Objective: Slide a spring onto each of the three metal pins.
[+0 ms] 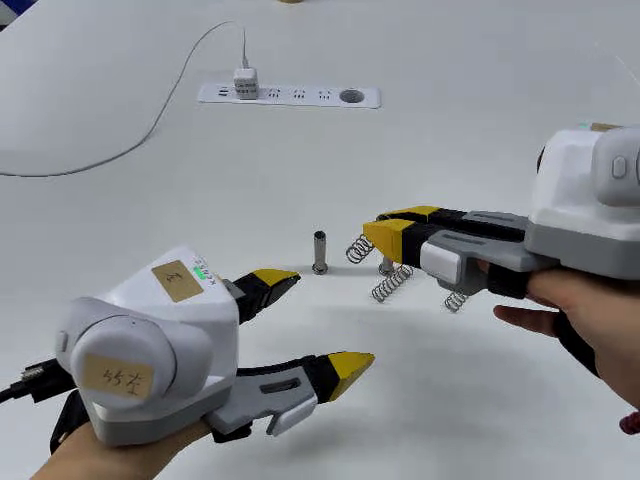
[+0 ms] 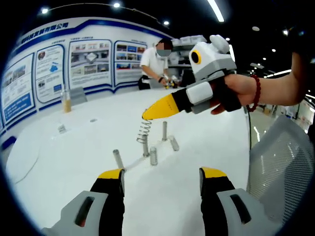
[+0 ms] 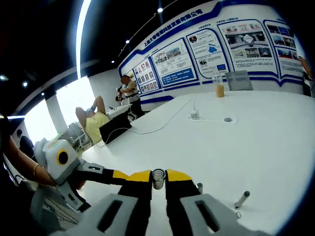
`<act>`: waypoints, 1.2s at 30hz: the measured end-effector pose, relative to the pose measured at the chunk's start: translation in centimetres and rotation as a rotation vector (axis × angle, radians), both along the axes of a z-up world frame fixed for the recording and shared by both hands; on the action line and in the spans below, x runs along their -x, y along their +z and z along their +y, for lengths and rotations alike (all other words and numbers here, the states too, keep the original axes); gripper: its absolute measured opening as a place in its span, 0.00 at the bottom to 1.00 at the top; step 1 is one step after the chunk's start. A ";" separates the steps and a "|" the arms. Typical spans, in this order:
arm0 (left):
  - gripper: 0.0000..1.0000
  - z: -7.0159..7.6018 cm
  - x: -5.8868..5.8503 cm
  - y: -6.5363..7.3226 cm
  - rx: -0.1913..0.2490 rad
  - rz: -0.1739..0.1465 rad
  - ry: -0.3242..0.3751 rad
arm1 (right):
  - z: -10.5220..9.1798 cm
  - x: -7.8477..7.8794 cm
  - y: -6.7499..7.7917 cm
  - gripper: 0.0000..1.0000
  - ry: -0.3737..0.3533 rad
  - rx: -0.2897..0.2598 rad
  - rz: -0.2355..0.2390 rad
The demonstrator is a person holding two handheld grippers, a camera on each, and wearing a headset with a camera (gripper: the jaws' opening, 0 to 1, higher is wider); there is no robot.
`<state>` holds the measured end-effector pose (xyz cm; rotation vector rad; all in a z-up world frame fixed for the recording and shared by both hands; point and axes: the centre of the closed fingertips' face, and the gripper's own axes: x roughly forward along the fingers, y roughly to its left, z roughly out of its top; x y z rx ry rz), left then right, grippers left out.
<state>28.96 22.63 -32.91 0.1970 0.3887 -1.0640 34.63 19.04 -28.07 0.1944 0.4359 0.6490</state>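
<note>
My right gripper [image 1: 378, 237] is shut on one end of a spring [image 1: 358, 248], which hangs just above the white table [image 1: 200, 200]. In the right gripper view the spring [image 3: 158, 180] sits pinched between the yellow tips of the right gripper [image 3: 158, 175]. In the left gripper view the held spring [image 2: 143, 132] hangs with its lower end at the top of an upright pin [image 2: 145, 149]. Another upright pin [image 1: 320, 252] stands free to the left. Two loose springs [image 1: 392, 282] [image 1: 455, 300] lie beneath the right gripper. My left gripper [image 1: 315, 320] is open and holds nothing, short of the pins.
At the back of the table lies a white power strip [image 1: 290, 95] with a charger [image 1: 245, 80] plugged in and its cable running off to the left. A bottle of orange liquid [image 3: 219, 88] stands far off. A mesh chair [image 2: 280, 167] is beside the table, and people are in the background.
</note>
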 end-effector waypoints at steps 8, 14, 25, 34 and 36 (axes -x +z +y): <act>0.75 0.4 -0.4 -0.3 -0.006 0.007 0.032 | 0.5 -1.8 -0.2 0.11 -0.009 0.010 -0.020; 0.81 0.5 -0.7 -0.3 -0.002 0.013 0.047 | 0.9 -2.8 -1.1 0.11 0.000 0.048 -0.033; 0.93 0.4 -0.8 -0.7 -0.009 0.014 0.054 | 1.7 -4.0 -1.8 0.11 0.004 0.062 -0.038; 1.00 0.4 -0.9 -0.8 -0.011 0.013 0.060 | 2.5 -4.5 -2.4 0.11 0.036 0.135 -0.058; 1.00 0.4 -0.8 -0.9 -0.013 0.021 0.059 | 2.6 -4.6 -2.4 0.11 0.044 0.158 -0.069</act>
